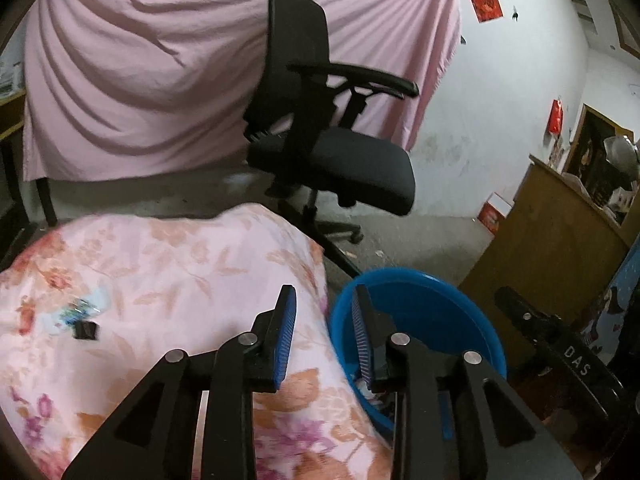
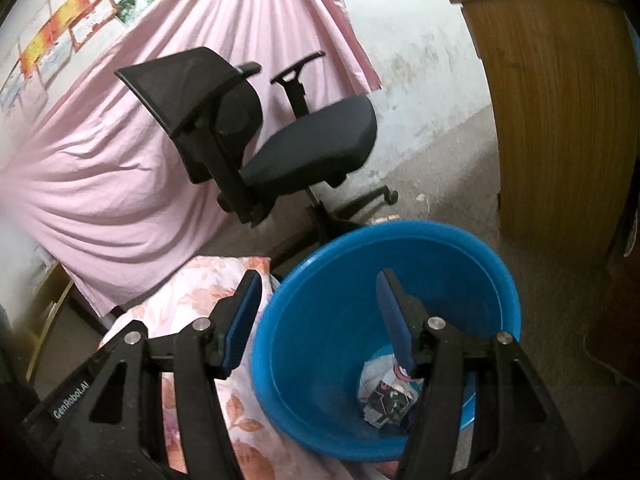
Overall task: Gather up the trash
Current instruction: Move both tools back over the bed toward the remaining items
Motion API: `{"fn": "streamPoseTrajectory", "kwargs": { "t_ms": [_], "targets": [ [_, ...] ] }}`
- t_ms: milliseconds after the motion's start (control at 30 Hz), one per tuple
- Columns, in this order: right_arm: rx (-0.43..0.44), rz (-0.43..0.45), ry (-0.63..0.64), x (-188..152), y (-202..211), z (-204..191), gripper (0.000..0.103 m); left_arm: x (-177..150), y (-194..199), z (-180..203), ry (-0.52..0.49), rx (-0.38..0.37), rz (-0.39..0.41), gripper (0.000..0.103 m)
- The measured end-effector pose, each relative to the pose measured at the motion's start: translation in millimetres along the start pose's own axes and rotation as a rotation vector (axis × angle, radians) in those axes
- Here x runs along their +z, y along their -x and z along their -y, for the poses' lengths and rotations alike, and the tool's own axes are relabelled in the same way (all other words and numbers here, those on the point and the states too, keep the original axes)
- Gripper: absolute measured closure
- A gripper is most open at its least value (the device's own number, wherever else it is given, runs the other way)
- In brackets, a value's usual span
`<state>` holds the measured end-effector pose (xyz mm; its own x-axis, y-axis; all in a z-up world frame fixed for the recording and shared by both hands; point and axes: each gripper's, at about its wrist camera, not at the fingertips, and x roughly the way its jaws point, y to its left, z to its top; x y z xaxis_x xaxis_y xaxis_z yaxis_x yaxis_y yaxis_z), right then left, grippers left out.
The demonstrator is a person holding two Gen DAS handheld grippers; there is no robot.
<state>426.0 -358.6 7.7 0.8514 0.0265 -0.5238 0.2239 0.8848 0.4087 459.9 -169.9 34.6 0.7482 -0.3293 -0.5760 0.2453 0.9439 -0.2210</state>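
A blue plastic bin (image 2: 328,312) stands on the floor beside a floral-covered table (image 1: 160,264); it also shows in the left wrist view (image 1: 432,312). Crumpled wrappers (image 2: 386,396) lie at its bottom. My right gripper (image 2: 318,300) is open and empty, hovering over the bin's rim and mouth. My left gripper (image 1: 324,312) is open and empty, over the table's right edge beside the bin. A colourful wrapper (image 1: 80,308) and a small black piece (image 1: 86,330) lie on the cloth at the left. The right gripper's body (image 1: 560,344) shows at the right of the left wrist view.
A black office chair (image 1: 320,128) stands behind the table and bin, also in the right wrist view (image 2: 256,136). A pink sheet (image 1: 152,64) hangs on the back wall. A wooden cabinet (image 2: 560,112) stands right of the bin. Concrete floor (image 1: 420,240) lies between.
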Motion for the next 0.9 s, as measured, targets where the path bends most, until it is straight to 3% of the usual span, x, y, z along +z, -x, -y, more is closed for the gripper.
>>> {"fn": "streamPoseTrajectory", "kwargs": {
  "t_ms": [333,533,667,767,900],
  "targets": [
    [0.072,0.093,0.135,3,27,-55,0.013,14,58,-43,0.024,0.070,0.116,0.065],
    [0.108,0.163,0.214,-3,42,-91,0.000,15,95,-75,0.069,0.125,0.214,0.045],
    [0.131,0.206,0.256,-10,49,-110,0.000,11,118,-95,0.101,0.142,0.302,0.008],
    [0.152,0.245,0.294,-16,55,-124,0.000,2,138,-114,0.133,0.153,0.389,0.002],
    [0.189,0.291,0.329,-26,61,-140,0.000,-3,155,-137,0.134,0.204,0.424,0.002]
  ]
}}
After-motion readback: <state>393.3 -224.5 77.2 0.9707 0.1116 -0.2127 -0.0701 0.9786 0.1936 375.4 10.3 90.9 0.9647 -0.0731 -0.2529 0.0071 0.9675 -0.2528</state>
